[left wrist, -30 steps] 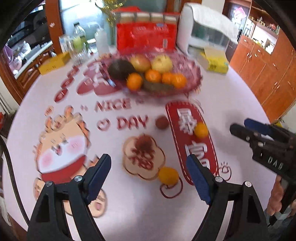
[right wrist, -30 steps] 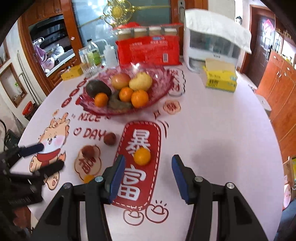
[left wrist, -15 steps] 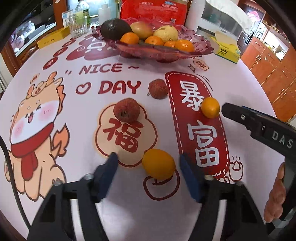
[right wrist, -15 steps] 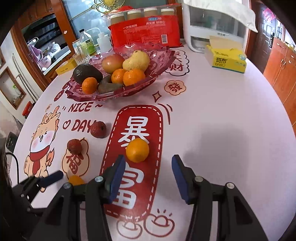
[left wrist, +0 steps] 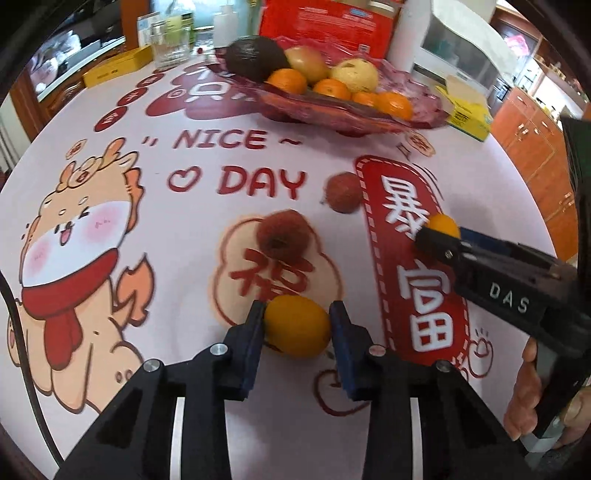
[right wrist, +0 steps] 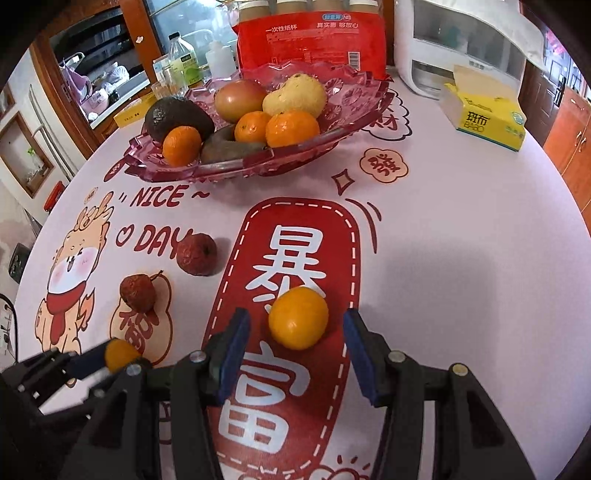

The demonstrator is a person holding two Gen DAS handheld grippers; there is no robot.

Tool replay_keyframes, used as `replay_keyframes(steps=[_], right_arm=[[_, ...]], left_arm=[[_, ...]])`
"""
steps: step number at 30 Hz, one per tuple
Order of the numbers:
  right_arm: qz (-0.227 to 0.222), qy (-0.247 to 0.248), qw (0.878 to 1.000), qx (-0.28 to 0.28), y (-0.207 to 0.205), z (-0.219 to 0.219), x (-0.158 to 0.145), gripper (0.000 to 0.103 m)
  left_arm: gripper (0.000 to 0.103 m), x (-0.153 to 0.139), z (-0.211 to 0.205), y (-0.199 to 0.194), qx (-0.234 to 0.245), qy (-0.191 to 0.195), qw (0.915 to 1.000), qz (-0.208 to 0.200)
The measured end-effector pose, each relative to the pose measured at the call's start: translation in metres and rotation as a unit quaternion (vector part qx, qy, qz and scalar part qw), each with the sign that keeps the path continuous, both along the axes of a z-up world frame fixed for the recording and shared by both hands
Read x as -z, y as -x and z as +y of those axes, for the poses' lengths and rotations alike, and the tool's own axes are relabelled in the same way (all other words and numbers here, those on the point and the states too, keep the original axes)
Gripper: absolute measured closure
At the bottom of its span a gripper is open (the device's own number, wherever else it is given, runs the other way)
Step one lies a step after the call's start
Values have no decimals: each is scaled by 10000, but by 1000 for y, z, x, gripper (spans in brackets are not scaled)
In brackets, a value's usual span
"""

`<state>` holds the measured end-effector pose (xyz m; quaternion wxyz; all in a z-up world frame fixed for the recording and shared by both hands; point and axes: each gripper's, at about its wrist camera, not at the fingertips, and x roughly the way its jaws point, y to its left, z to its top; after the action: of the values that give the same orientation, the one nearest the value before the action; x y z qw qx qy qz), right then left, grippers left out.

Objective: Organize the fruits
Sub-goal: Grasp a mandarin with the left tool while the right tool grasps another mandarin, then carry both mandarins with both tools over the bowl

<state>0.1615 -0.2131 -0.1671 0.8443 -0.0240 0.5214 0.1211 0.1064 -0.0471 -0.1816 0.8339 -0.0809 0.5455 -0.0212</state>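
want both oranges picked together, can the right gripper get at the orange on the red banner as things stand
Probably yes. The orange lies between the right gripper's open fingers, with bare cloth either side and nothing in the way. The left gripper, closing on its own orange, sits well clear.

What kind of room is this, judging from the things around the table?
Most likely a home dining room or kitchen. A round table with a printed festive cloth holds a glass fruit dish, with a pack of paper cups behind it, and wooden cabinets line the wall.
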Motion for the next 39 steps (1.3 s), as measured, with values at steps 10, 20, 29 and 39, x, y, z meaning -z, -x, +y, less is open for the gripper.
replay_keyframes(steps=[10, 20, 29, 39], right_arm=[[46, 84, 9999, -67, -2, 2, 5, 71], [-175, 70, 9996, -199, 20, -1, -24, 71], [-450, -55, 9986, -268, 41, -3, -61, 71], [-976, -167, 9941, -448, 48, 7, -134, 71]], left_arm=[[70, -8, 15, -5, -196, -40, 9998, -46], [70, -44, 11, -7, -33, -205, 9995, -220], [70, -83, 5, 1, 219, -365, 9981, -456], [70, -156, 7, -14, 757, -637, 9921, -776]])
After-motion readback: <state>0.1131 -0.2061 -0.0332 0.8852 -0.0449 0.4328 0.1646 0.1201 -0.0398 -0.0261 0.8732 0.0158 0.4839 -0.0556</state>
